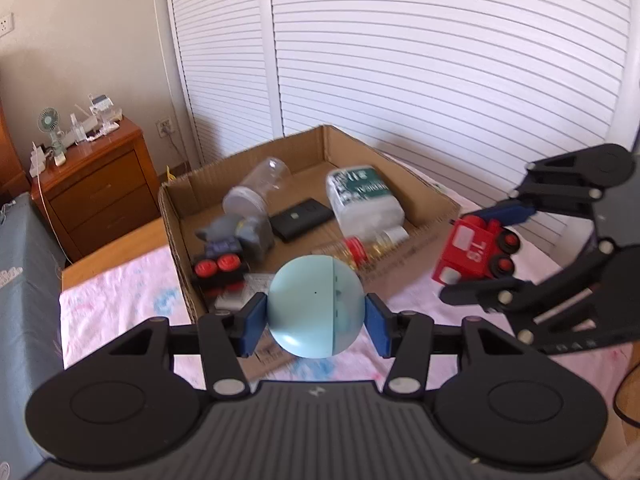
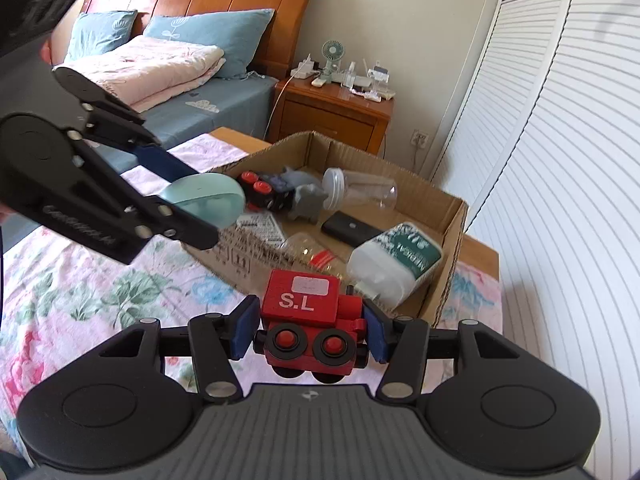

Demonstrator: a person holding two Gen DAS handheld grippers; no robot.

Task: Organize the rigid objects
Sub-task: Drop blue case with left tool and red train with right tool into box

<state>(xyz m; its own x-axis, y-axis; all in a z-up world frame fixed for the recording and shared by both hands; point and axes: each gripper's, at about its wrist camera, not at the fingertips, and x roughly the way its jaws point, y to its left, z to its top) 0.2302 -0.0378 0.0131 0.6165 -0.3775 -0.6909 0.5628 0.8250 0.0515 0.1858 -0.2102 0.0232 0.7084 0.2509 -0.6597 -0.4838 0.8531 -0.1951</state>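
Note:
My left gripper (image 1: 316, 318) is shut on a pale blue ball (image 1: 316, 306) and holds it above the near wall of a cardboard box (image 1: 416, 258). In the right wrist view the ball (image 2: 208, 196) and left gripper (image 2: 188, 200) hang over the box's (image 2: 452, 276) left corner. My right gripper (image 2: 310, 330) is shut on a red toy train (image 2: 314, 316), marked "S.L", above the floral cloth just short of the box. In the left wrist view the train (image 1: 476, 254) and right gripper (image 1: 480, 256) are at the right, beside the box.
The box holds a grey toy truck with red wheels (image 1: 226, 248), a clear jar (image 1: 260, 188), a black case (image 1: 302, 218), a white and green bottle (image 1: 364, 196) and a small red-capped bottle (image 1: 360, 250). A wooden nightstand (image 2: 332, 112), a bed (image 2: 180, 80) and louvred doors (image 1: 440, 60) surround the table.

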